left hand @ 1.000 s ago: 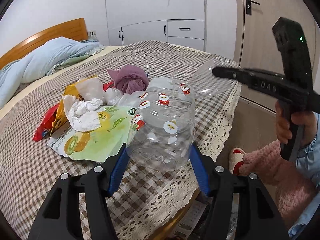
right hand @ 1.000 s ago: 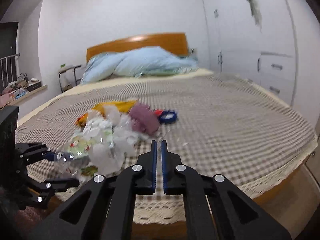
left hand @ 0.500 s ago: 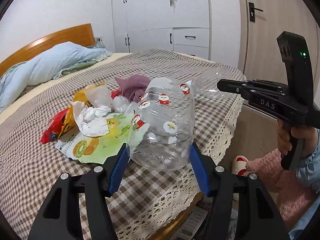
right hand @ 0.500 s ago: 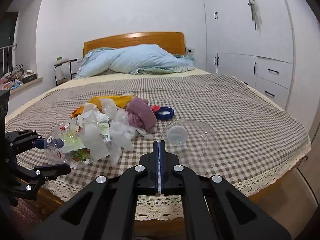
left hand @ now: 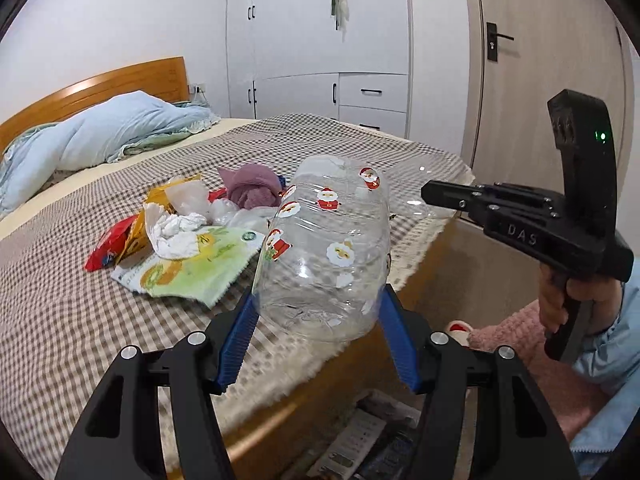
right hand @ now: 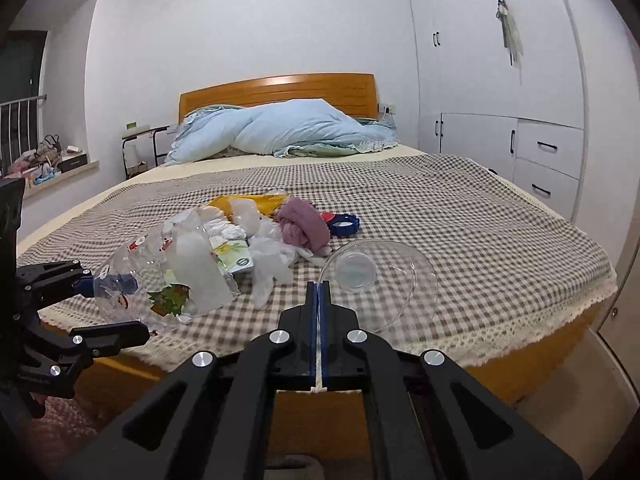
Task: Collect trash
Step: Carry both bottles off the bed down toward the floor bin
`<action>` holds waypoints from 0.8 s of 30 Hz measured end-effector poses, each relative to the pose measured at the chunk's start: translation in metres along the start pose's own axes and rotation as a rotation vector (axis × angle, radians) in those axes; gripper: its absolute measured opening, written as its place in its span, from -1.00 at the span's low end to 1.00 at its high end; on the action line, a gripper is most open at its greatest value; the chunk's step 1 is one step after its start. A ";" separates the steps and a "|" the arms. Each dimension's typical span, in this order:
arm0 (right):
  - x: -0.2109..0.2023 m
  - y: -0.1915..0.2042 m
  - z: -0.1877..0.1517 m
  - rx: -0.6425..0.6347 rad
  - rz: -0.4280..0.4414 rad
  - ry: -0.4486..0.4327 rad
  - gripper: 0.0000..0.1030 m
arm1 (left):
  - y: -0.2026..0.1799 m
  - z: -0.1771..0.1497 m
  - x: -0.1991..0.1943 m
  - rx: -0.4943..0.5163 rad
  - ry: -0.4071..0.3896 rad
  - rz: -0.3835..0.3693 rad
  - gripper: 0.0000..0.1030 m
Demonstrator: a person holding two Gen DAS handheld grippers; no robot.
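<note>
**Left wrist view: jar and lid lifted off the bed**

Left wrist view shows the left hand-held gripper (left hand: 320, 332) clamping a clear plastic jar (left hand: 326, 248), printed with Santa stickers, between its blue pads. Over the last second the jar has risen from the bedspread and moved back to the bed's (left hand: 60, 320) near edge, partly over the floor. The right hand-held gripper (right hand: 319, 336), fingers pressed nearly together, pinches the rim of a clear lid (right hand: 380, 280), which has come up into plain sight above the bed's near right corner. Judging by this, two pieces are collected and on their way out, though no bin is visible.

Counted on the bed, mid-left: one purple cloth (right hand: 302, 228), one blue ring (right hand: 344, 225), one green-printed packet (left hand: 196, 268), one red wrapper (left hand: 106, 248), one yellow wrapper (left hand: 160, 200). Crumpled white tissues and clear plastic overlap too much to count.
</note>
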State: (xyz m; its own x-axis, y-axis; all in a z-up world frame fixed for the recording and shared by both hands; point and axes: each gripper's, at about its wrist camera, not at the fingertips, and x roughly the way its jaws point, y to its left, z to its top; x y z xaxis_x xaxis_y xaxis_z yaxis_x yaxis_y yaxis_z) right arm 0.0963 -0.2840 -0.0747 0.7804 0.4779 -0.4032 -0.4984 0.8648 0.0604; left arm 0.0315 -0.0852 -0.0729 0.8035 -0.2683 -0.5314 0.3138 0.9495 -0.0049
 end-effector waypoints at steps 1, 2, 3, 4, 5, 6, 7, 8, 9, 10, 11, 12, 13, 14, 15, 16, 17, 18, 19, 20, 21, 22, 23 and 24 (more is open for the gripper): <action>-0.003 0.002 -0.002 0.001 0.002 0.001 -0.98 | -0.002 -0.002 -0.003 -0.006 0.001 0.000 0.13; -0.007 0.003 -0.004 0.003 0.006 0.002 -0.98 | -0.005 -0.003 -0.005 -0.010 0.003 -0.001 0.13; -0.010 0.004 -0.005 0.007 0.012 0.004 -0.98 | -0.008 -0.005 -0.009 -0.018 0.005 -0.003 0.13; -0.014 0.005 -0.006 0.010 0.019 0.007 -0.98 | -0.009 -0.006 -0.011 -0.024 0.007 -0.004 0.13; -0.016 0.006 -0.007 0.010 0.026 0.009 -0.98 | -0.011 -0.008 -0.014 -0.032 0.011 -0.007 0.13; -0.018 0.007 -0.008 0.008 0.031 0.013 -0.98 | -0.013 -0.011 -0.017 -0.042 0.015 -0.008 0.13; -0.021 0.009 -0.010 0.003 0.038 0.017 -0.98 | -0.015 -0.013 -0.019 -0.045 0.019 -0.008 0.13; -0.024 0.011 -0.011 0.001 0.042 0.020 -0.98 | -0.016 -0.015 -0.020 -0.047 0.024 -0.007 0.13; -0.027 0.013 -0.013 -0.002 0.050 0.025 -0.98 | -0.018 -0.018 -0.023 -0.051 0.032 -0.006 0.13; -0.029 0.014 -0.014 -0.004 0.055 0.029 -0.98 | -0.019 -0.020 -0.025 -0.052 0.038 -0.005 0.13; -0.031 0.015 -0.015 -0.005 0.059 0.032 -0.98 | -0.021 -0.022 -0.027 -0.053 0.043 -0.004 0.13; -0.035 0.016 -0.018 -0.006 0.065 0.037 -0.98 | -0.022 -0.025 -0.029 -0.054 0.048 -0.003 0.13; -0.037 0.017 -0.020 -0.007 0.070 0.044 -0.98 | -0.022 -0.028 -0.031 -0.054 0.054 -0.004 0.13; -0.041 0.019 -0.023 -0.009 0.074 0.049 -0.98 | -0.024 -0.030 -0.033 -0.054 0.059 -0.003 0.13; -0.043 0.020 -0.027 -0.012 0.077 0.055 -0.98 | -0.025 -0.033 -0.034 -0.054 0.065 -0.003 0.13; -0.044 0.021 -0.029 -0.014 0.080 0.063 -0.98 | -0.026 -0.037 -0.035 -0.054 0.074 -0.004 0.13; -0.045 0.022 -0.032 -0.015 0.084 0.072 -0.98 | -0.027 -0.040 -0.036 -0.054 0.082 -0.005 0.14; -0.047 0.022 -0.036 -0.018 0.086 0.083 -0.98 | -0.028 -0.044 -0.036 -0.054 0.097 -0.007 0.14; -0.048 0.023 -0.040 -0.019 0.090 0.094 -0.98 | -0.029 -0.047 -0.036 -0.053 0.106 -0.010 0.14; -0.049 0.024 -0.044 -0.021 0.093 0.107 -0.98 | -0.030 -0.051 -0.035 -0.053 0.117 -0.011 0.13; -0.050 0.026 -0.047 -0.021 0.094 0.115 -0.98 | -0.031 -0.056 -0.034 -0.053 0.135 -0.014 0.13; -0.050 0.026 -0.050 -0.020 0.097 0.129 -0.98 | -0.031 -0.059 -0.033 -0.052 0.146 -0.016 0.13; -0.049 0.027 -0.054 -0.018 0.103 0.144 -0.98 | -0.032 -0.063 -0.032 -0.051 0.158 -0.019 0.13; -0.050 0.027 -0.057 -0.016 0.107 0.154 -0.98 | -0.033 -0.069 -0.030 -0.051 0.174 -0.022 0.13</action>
State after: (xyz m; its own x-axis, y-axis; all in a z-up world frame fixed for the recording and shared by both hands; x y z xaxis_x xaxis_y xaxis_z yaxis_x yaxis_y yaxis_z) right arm 0.0227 -0.2935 -0.1049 0.6563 0.5368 -0.5301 -0.5823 0.8072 0.0964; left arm -0.0376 -0.0976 -0.1151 0.6954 -0.2613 -0.6694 0.3010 0.9518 -0.0588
